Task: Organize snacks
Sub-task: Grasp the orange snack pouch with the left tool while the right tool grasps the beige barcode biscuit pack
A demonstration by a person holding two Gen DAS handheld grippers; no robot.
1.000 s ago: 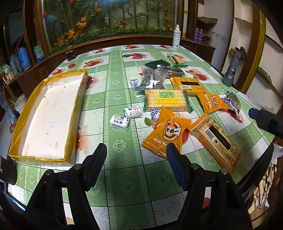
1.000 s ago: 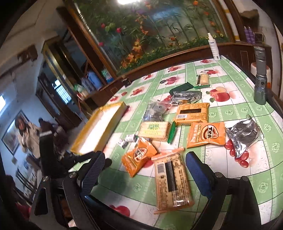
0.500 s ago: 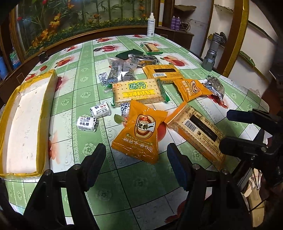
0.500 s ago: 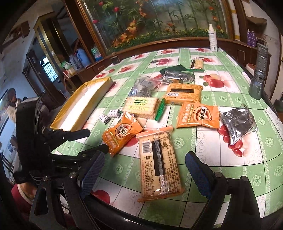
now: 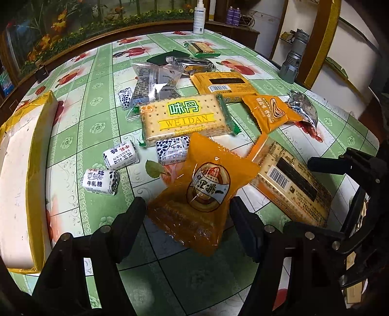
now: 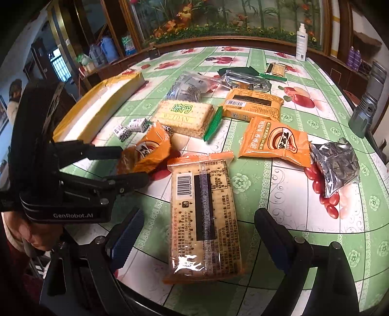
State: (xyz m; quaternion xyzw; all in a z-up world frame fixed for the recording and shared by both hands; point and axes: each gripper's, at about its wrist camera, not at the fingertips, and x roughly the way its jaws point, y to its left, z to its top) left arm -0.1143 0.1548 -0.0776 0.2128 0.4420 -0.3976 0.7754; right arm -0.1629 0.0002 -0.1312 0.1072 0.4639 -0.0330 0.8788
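Snack packs lie scattered on the green patterned table. My left gripper (image 5: 188, 216) is open, its fingers on either side of the near end of an orange snack pouch (image 5: 204, 192); the same pouch shows in the right wrist view (image 6: 145, 153) between the left gripper's fingers (image 6: 131, 167). My right gripper (image 6: 197, 233) is open over a long orange cracker pack (image 6: 204, 218), which also shows in the left wrist view (image 5: 289, 182). A yellow-edged white box (image 5: 22, 170) lies at the left. A WEIDAN cracker pack (image 5: 184, 116) sits mid-table.
Small white nougat candies (image 5: 99, 181), another orange pouch (image 6: 274, 143), a silver pouch (image 6: 335, 162), an orange cracker pack (image 5: 223, 83), clear and dark wrappers (image 5: 155, 82), a spray bottle (image 5: 199, 17) and a grey flashlight (image 6: 364, 107) stand around. The table edge is near.
Both grippers have moved forward and lower toward the table. The left now straddles the orange pouch; the right is closer over the long cracker pack.
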